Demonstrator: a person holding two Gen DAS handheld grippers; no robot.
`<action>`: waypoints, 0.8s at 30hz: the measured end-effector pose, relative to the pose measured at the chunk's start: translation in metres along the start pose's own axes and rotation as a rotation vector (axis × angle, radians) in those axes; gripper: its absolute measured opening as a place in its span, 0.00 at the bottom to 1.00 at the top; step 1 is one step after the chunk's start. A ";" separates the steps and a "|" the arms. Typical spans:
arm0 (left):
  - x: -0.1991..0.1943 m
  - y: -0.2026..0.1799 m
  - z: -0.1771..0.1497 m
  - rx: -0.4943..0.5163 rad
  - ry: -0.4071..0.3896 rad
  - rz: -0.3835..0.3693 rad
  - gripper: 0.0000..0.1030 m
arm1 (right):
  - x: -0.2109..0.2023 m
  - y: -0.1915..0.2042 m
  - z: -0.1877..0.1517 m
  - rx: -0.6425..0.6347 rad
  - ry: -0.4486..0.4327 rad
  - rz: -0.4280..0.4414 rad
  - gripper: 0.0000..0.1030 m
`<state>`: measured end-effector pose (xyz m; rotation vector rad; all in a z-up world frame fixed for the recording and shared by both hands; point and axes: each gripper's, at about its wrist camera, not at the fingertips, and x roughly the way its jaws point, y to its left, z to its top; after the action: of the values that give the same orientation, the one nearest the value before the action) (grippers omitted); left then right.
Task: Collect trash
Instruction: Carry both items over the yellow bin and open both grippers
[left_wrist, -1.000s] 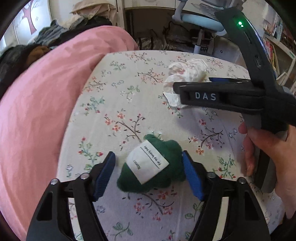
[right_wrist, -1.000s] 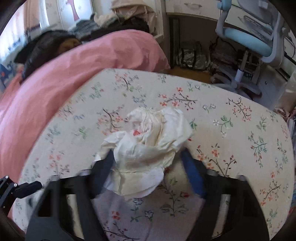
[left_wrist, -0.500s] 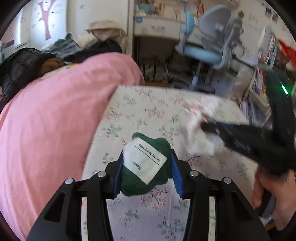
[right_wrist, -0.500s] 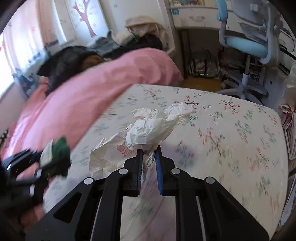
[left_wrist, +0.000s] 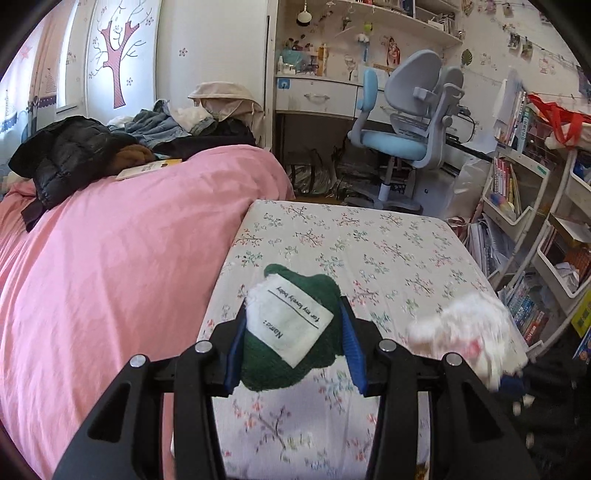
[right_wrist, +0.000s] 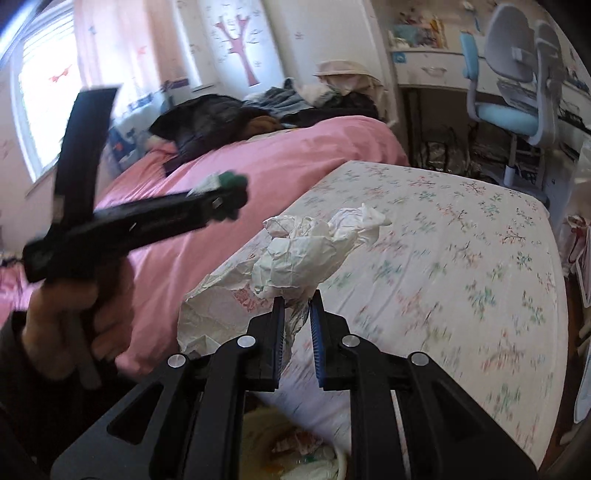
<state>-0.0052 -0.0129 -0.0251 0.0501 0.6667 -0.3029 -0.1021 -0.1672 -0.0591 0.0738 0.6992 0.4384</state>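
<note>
A dark green fuzzy ball (left_wrist: 273, 365) with a white printed label is clamped between the blue pads of my left gripper (left_wrist: 291, 332), held above the floral sheet (left_wrist: 369, 251). In the right wrist view that same left gripper (right_wrist: 225, 195) hangs at the left, blurred, in a person's hand (right_wrist: 74, 317). My right gripper (right_wrist: 296, 306) is shut on the lower part of a crumpled white paper wad (right_wrist: 295, 254), raised over the bed's near corner. The wad (left_wrist: 465, 332) shows as a blur at the right in the left wrist view.
A pink duvet (left_wrist: 110, 277) covers the bed's left side, with dark clothes (left_wrist: 70, 155) piled at its far end. A blue desk chair (left_wrist: 402, 144) and desk stand beyond the bed. Book racks (left_wrist: 517, 192) line the right. Something holding pale scraps (right_wrist: 306, 454) lies below the bed's near edge.
Both grippers closed on their items, the left on the green ball and the right on the paper wad. Both lifted them off the sheet and pulled back toward the bed's near edge.
</note>
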 end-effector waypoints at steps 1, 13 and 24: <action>-0.005 -0.001 -0.004 0.001 -0.004 0.000 0.43 | -0.005 0.009 -0.008 -0.011 0.005 0.010 0.13; -0.038 -0.010 -0.046 -0.022 0.006 -0.004 0.43 | -0.020 0.059 -0.082 -0.072 0.162 0.033 0.13; -0.054 -0.013 -0.076 -0.017 0.021 0.004 0.43 | -0.003 0.061 -0.117 -0.081 0.330 0.009 0.40</action>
<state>-0.0945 -0.0009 -0.0507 0.0379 0.6898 -0.2932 -0.2006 -0.1220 -0.1343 -0.0737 1.0049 0.4926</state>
